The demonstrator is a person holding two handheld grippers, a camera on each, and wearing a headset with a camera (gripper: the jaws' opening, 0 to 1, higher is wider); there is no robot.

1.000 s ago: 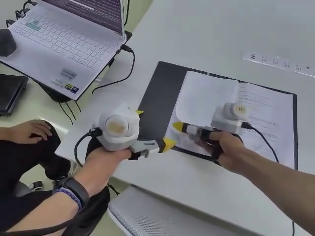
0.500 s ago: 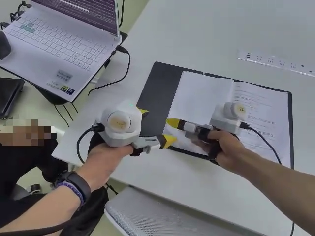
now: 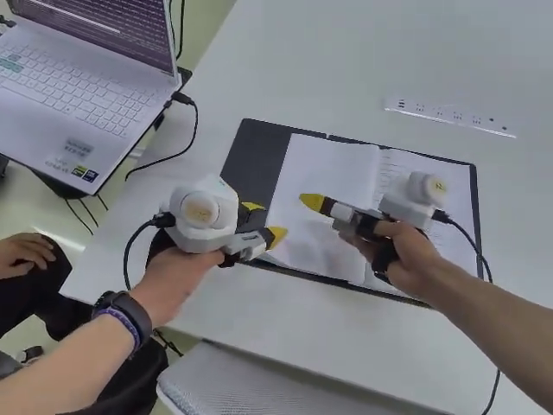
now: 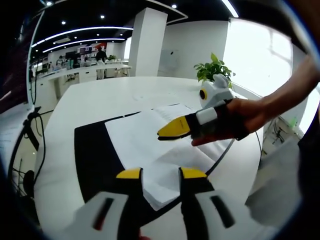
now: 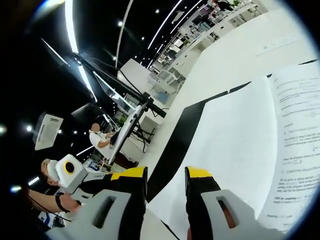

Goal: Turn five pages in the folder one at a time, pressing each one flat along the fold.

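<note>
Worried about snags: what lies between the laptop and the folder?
In the head view, a black cable crosses the bare table between laptop and folder.

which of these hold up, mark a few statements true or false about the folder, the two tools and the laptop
1. The folder lies open on the white table. True.
2. The laptop is closed. False: its lid is up and the keyboard shows.
3. The left tool is at the folder's near left edge with its jaws apart. True.
4. The right tool grips a pen. False: there is no pen; its tip is over the left-hand page.
5. The right-hand page is blank. False: it carries printed text.
</note>
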